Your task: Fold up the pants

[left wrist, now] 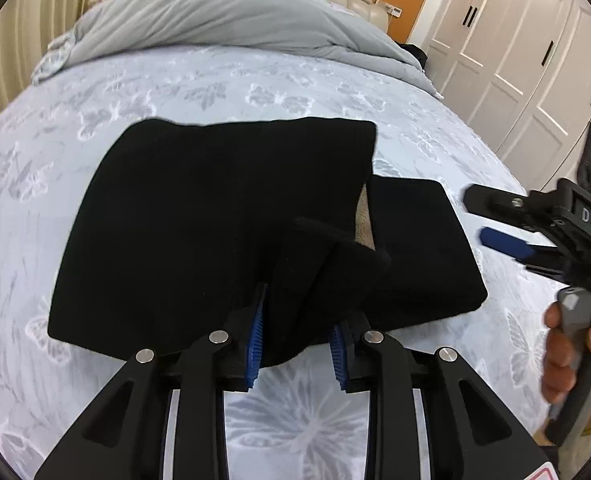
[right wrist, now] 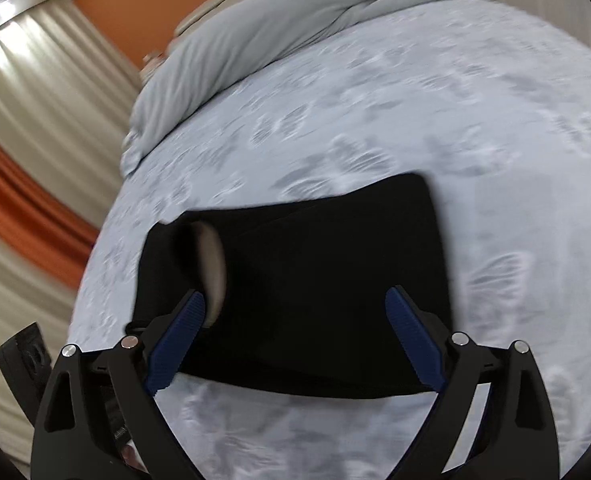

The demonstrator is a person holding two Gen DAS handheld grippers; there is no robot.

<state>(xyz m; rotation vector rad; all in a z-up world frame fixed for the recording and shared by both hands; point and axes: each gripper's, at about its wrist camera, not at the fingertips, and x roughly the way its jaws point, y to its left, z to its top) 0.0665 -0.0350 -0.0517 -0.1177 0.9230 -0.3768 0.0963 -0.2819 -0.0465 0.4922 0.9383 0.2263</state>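
Observation:
Black pants lie folded into a rough rectangle on the pale butterfly-print bed sheet. A pale lining shows in a gap at their right side. My left gripper is at the near edge of the pants. A raised fold of black cloth stands loosely between its blue pads, which are a little apart. My right gripper hovers to the right of the pants, held by a hand. In the right wrist view the right gripper spreads wide above the pants with nothing gripped.
A grey duvet is bunched at the head of the bed against a cream headboard. White wardrobe doors stand to the right. Cream and orange curtains hang on the other side. Bare sheet surrounds the pants.

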